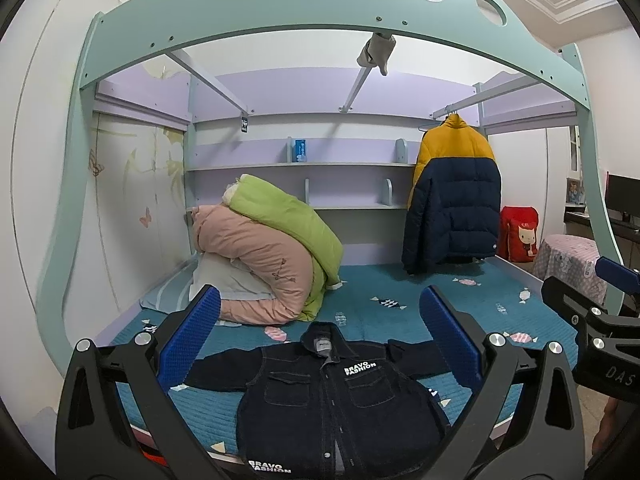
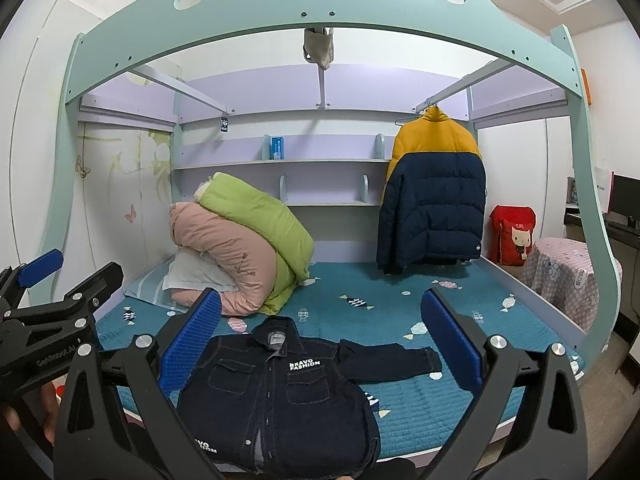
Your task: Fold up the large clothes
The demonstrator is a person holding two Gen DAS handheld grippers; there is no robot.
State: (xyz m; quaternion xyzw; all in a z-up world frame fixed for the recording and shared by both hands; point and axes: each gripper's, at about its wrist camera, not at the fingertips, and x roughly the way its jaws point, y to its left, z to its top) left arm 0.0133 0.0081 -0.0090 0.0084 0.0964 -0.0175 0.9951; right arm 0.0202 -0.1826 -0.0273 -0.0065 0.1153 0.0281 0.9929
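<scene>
While flat on quilted teal bedspread (image 1: 460, 320) | dark denim jacket (image 1: 336, 396) | left hand-held gripper (image 1: 320, 324) apart | right hand-held gripper (image 2: 322, 322) apart

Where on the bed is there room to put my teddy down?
The bare blue bedcover between the dark denim jacket and the hanging yellow-and-navy puffer coat is free. The strip in front of the jacket's outstretched sleeve is free too. The back-left corner is crowded with the pink and green quilts.
</scene>
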